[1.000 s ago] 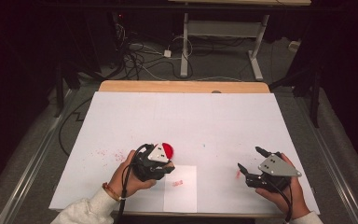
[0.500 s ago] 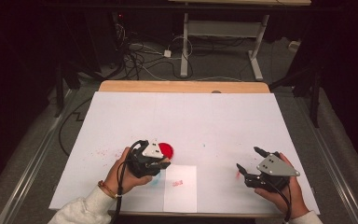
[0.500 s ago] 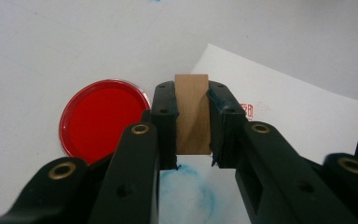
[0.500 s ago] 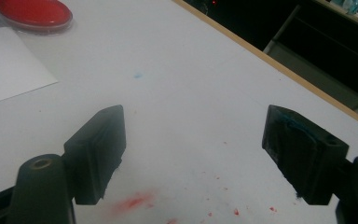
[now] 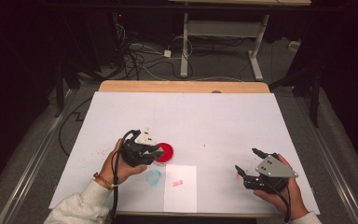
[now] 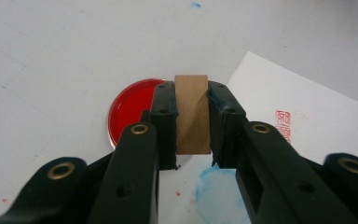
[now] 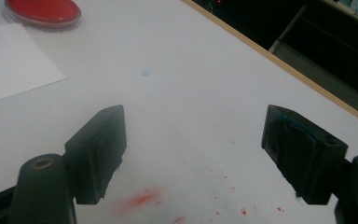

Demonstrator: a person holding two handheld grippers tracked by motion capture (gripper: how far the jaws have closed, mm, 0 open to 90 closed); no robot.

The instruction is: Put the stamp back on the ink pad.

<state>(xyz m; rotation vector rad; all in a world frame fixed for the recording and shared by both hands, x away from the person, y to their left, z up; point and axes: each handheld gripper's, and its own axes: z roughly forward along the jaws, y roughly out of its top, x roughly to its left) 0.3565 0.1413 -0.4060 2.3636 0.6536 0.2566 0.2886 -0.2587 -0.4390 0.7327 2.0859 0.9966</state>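
Left gripper [image 5: 156, 151] in the high view: we see it near the front edge of the worktop [image 5: 214, 116], left of middle, tip right at the red ink pad [image 5: 164, 152]. We can't read its jaws from up here. The white paper sheet [image 5: 181, 189] lies at the front edge just beside it, with a red stamp mark [image 5: 177, 183] on it and a blue smear [image 5: 154, 177] on the worktop at the sheet's left edge. Right gripper [image 5: 247, 165] sits near the front right corner, jaws spread, nothing between them.

Left gripper view: we see the left gripper [image 6: 192, 116] clamped on a wooden stamp block [image 6: 192, 114], the block upright between the jaws. Red ink pad [image 6: 130, 112] lies behind and left of the block, the paper sheet [image 6: 307, 102] to the right, red stamp mark [image 6: 286, 123] on it, blue smear [image 6: 221, 193] below.

Right gripper view: we see the right gripper [image 7: 193, 154] wide open and empty over bare worktop [image 7: 182, 70] with red specks [image 7: 142, 198]. Red ink pad [image 7: 43, 10] shows at the far top left, well apart.
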